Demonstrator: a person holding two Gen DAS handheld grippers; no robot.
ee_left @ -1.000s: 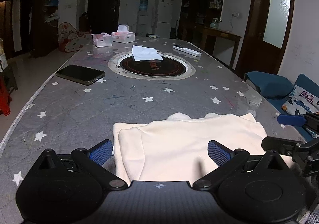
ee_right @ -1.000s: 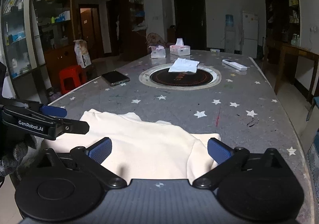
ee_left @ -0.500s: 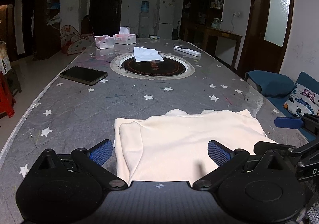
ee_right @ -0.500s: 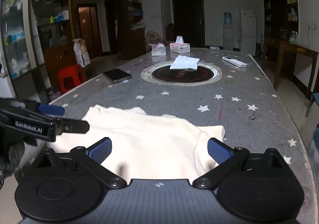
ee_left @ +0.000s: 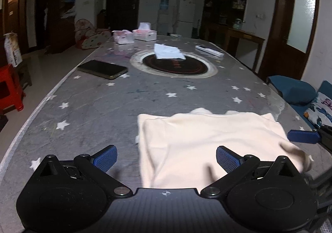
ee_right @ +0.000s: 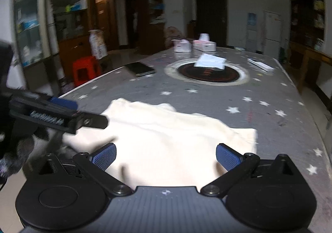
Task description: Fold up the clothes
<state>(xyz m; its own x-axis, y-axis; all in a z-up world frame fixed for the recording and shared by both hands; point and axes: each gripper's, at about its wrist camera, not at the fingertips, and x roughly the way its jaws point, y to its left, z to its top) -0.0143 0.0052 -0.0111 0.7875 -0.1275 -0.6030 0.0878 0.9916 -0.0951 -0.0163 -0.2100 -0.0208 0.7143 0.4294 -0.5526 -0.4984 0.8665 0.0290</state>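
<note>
The left gripper (ee_left: 166, 156) and the right gripper (ee_right: 166, 155) both stand spread wide over the near edge of the cream garment (ee_left: 207, 141), which lies flat and partly folded at the near end of the star-patterned table (ee_left: 99, 106). I think each should pinch one near corner at the same height and carry the edge evenly toward the far hem. The phone (ee_left: 102, 69) and the white paper (ee_left: 169, 51) lie well beyond.
</note>
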